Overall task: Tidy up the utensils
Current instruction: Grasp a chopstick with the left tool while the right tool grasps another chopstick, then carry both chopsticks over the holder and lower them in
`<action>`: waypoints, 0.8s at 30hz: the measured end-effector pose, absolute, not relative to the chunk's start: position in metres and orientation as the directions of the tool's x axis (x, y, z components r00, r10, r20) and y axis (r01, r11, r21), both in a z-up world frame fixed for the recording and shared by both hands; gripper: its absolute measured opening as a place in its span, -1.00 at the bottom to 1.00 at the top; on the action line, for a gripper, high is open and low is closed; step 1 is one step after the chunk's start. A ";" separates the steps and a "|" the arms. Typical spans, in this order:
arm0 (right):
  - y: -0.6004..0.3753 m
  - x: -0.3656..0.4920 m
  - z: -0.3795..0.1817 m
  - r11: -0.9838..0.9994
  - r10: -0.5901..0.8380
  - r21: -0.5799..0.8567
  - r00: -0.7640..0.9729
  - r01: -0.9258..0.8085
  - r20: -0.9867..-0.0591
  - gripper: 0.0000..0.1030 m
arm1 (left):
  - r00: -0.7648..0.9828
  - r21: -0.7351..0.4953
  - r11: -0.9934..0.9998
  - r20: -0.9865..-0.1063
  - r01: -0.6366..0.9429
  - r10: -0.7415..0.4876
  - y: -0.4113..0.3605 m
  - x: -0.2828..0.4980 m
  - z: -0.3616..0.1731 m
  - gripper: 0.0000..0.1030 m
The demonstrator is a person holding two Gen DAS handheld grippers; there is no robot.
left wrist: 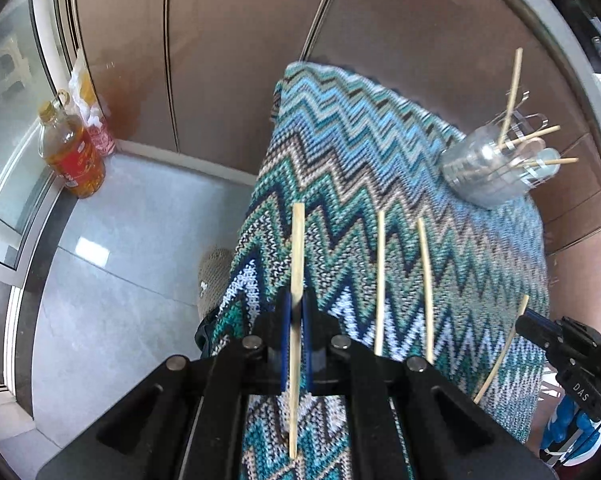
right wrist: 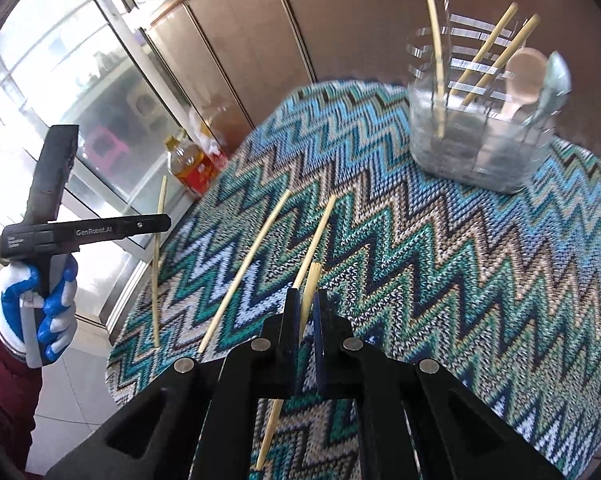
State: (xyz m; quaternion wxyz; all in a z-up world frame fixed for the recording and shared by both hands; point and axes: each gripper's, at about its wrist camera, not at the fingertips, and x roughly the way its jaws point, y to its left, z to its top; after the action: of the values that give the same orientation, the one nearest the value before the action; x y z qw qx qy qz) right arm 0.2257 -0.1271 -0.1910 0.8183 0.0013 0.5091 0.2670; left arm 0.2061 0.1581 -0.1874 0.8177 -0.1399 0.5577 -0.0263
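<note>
Bamboo chopstick sits clamped between the left claw's closed jaws, above the zigzag cloth. Right claw likewise pinches its own chopstick. Two loose chopsticks lie on the cloth between them. Clear holder with more chopsticks stands well beyond.
</note>
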 end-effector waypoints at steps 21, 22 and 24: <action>-0.164 0.146 -0.107 0.862 0.459 0.185 0.572 -0.472 -0.680 -0.91 | 0.578 -0.274 0.962 -0.786 -0.006 -0.220 0.134 0.155 -0.102 -0.91; -0.165 0.144 -0.103 0.863 0.458 0.181 0.580 -0.472 -0.673 -0.91 | 0.585 -0.274 0.962 -0.781 -0.003 -0.221 0.134 0.154 -0.099 -0.91; -0.167 0.143 -0.096 0.865 0.456 0.170 0.599 -0.471 -0.658 -0.91 | 0.595 -0.275 0.961 -0.772 0.004 -0.224 0.133 0.154 -0.095 -0.91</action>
State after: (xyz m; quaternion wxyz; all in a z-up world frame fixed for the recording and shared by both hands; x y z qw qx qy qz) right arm 0.1428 -0.1668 -0.0955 0.8941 -0.0105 0.3651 0.2591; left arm 0.1543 0.1326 -0.0946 0.8844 -0.1231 0.4456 -0.0645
